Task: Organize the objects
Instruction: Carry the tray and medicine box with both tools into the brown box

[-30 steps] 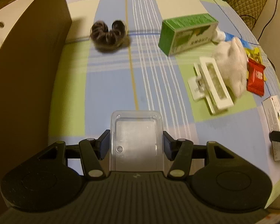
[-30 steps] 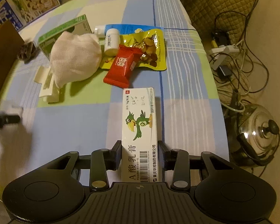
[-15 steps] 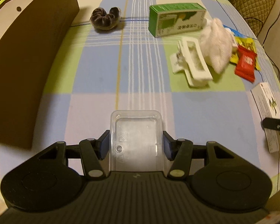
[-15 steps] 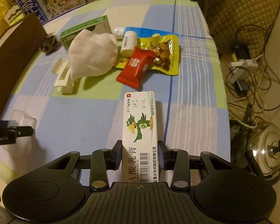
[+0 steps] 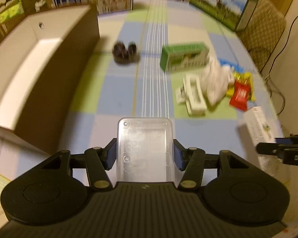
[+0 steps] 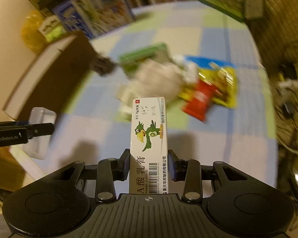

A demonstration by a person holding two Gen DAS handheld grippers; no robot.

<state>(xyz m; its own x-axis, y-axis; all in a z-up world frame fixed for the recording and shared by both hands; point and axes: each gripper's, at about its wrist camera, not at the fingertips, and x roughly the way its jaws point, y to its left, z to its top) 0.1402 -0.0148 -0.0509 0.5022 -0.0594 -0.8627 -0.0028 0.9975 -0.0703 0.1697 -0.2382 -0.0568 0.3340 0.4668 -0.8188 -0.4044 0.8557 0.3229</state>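
Observation:
My left gripper is shut on a clear plastic box and holds it above the checked tablecloth. My right gripper is shut on a white ointment carton with a green bird, lifted off the table. In the right wrist view the left gripper and its clear box show at the left. In the left wrist view the right gripper and the white carton show at the right. A brown open-topped storage box stands at the left.
On the tablecloth lie a dark hair scrunchie, a green carton, a white plastic holder, a white cloth pouch, a red snack pack and a yellow nut bag. Boxes line the table's far edge.
Both grippers have lifted and pulled back from the table with their objects held. The views now tilt up and show the brown box's open top and the far boxes.

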